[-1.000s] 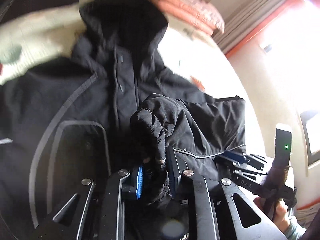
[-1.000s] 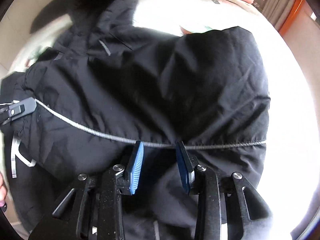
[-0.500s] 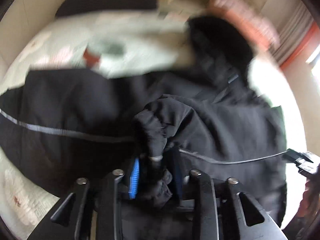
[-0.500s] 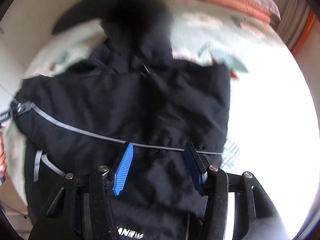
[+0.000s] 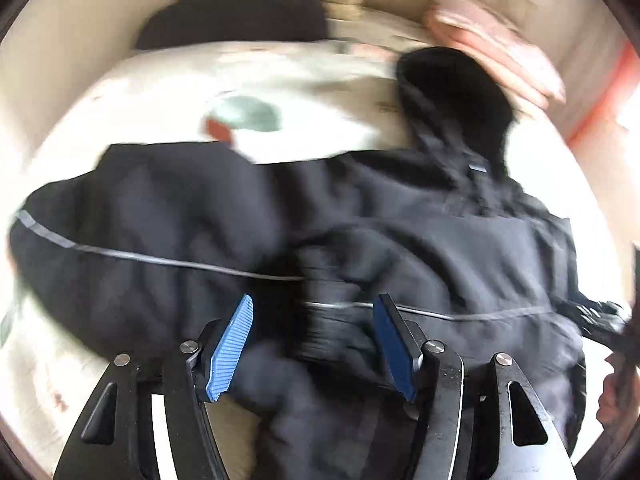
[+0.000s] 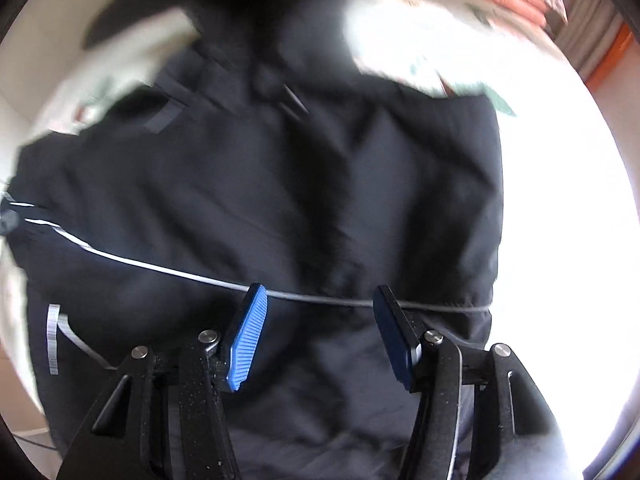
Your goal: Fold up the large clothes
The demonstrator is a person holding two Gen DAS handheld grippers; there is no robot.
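Observation:
A black hooded jacket (image 5: 400, 248) lies spread on a pale patterned bed sheet (image 5: 168, 100), its hood (image 5: 452, 96) toward the far right. In the left wrist view my left gripper (image 5: 314, 308) hovers above it. Its jaws are opening and the ribbed sleeve cuff (image 5: 324, 320) lies between the blue pads, free of them. In the right wrist view the same jacket (image 6: 280, 200) fills the frame, folded, with a thin grey piping line (image 6: 160, 268) across it. My right gripper (image 6: 320, 300) stands over that line, jaws opening, nothing pinched.
A stack of pink folded bedding (image 5: 496, 48) sits at the far right near the hood. Another dark garment (image 5: 240, 16) lies at the far edge of the bed. A hand (image 5: 616, 392) with the other gripper shows at the left view's right edge. Bright sheet (image 6: 560, 240) lies right of the jacket.
The left gripper let go of the sleeve cuff and its pads spread apart while it swung left across the jacket. The right gripper's pads widened and it drew back a little from the piping line.

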